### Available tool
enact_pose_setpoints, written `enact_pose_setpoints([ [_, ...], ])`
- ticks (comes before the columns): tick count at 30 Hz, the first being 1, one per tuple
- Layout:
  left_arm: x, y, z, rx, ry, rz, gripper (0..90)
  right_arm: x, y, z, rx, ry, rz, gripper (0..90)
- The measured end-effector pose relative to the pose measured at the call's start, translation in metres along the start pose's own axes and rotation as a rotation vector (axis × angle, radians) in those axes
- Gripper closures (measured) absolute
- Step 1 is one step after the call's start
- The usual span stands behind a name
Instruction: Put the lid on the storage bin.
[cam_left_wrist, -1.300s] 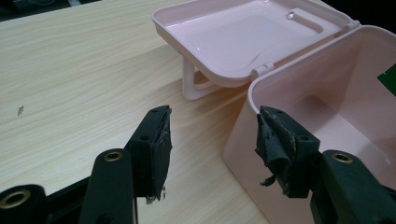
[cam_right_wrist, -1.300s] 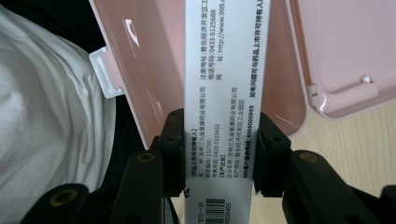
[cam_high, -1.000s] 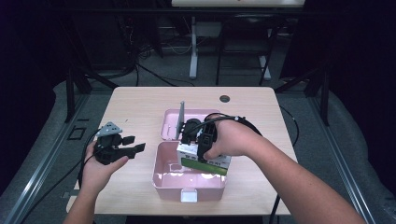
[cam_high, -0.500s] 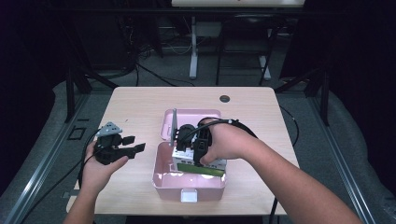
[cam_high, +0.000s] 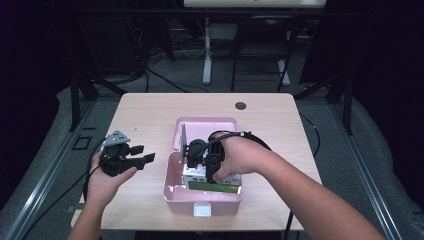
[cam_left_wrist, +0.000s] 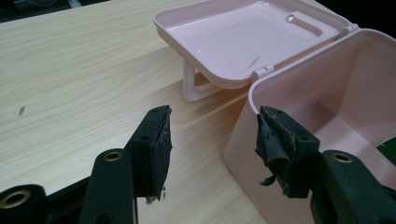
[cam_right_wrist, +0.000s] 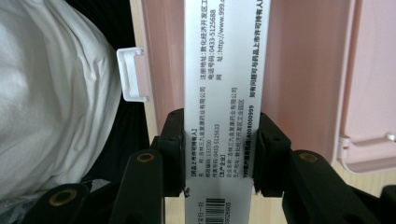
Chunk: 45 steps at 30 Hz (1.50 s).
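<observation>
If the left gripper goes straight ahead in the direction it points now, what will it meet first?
Most likely the pink box. The left gripper is open and empty, and its right jaw is lined up with the box's near wall, while the open lid lies farther behind. Depth is hard to judge here.

The storage box (cam_high: 175, 195) is pale pink, with a white latch (cam_high: 201, 210) at its front; its open lid (cam_left_wrist: 243, 37) is the same glossy pink inside. The carton (cam_right_wrist: 224, 93) between the right gripper's (cam_right_wrist: 218, 154) black jaws is silver-grey with black printed text and a barcode, and the high view shows a green side on it. The left gripper (cam_left_wrist: 212, 144) is black with brass-coloured screws. The table (cam_high: 150, 115) is light wood-grain. The cloth (cam_right_wrist: 51, 93) is white.
</observation>
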<state>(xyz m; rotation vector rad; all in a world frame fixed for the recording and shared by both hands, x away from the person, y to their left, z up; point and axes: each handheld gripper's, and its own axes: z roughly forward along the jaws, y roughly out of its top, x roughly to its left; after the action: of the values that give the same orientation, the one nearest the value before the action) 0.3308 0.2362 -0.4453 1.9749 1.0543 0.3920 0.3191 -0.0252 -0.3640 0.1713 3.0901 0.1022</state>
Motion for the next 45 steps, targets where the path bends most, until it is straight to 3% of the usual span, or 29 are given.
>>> enact_pose_setpoints([
  [12, 0.001, 0.000, 0.000, -0.003, -0.002, -0.002, 45.0, 0.004, -0.002, 0.017, 0.034, 0.010, -0.020, 61.4],
  [28, 0.001, 0.000, 0.001, 0.008, -0.004, 0.005, 45.2, 0.002, -0.008, 0.037, 0.035, 0.051, -0.020, 61.5],
  [45, 0.010, 0.000, -0.007, -0.023, 0.011, -0.035, 45.0, -0.002, -0.008, 0.059, 0.048, 0.082, -0.028, 61.4],
])
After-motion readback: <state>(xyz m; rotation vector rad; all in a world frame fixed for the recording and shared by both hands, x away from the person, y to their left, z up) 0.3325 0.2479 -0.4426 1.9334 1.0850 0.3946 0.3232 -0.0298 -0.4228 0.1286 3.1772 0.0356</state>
